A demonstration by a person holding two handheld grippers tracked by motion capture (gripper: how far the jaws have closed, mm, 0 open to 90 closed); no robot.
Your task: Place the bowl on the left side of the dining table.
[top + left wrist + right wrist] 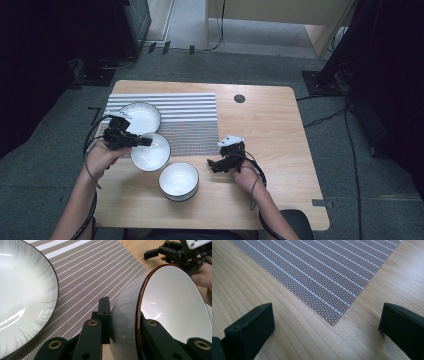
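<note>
Nearest me a white bowl (178,181) sits on the desk (280,140), beyond it the left tongs (146,142) pinch a tilted bowl's (151,152) rim beside the placemat (192,135), while the right tongs (212,164) hover spread, empty.

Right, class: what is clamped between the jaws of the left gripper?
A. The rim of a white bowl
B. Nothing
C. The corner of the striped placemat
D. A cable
A: the left gripper has one jaw outside and one inside the wall of the white bowl, pinching its rim.
</note>
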